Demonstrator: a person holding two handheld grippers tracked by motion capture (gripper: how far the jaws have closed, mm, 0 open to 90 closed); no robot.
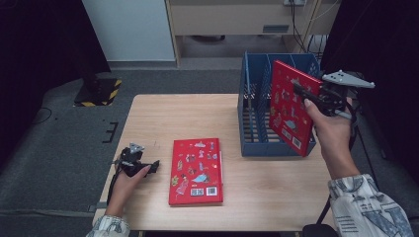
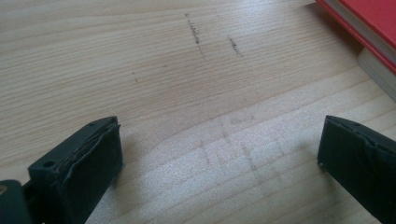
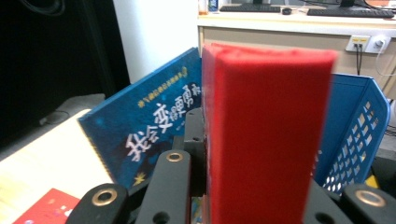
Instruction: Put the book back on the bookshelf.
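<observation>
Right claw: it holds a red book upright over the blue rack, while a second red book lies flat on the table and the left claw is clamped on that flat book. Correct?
Not quite. The left claw is open and holds nothing; the left gripper view shows bare table between its jaws, the flat red book beside it. The right claw does hold a red book upright at the blue rack.

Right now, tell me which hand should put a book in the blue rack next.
Right. The right gripper is shut on a red book, held upright over the blue rack. The left gripper rests open on the table, beside the flat red book.
</observation>
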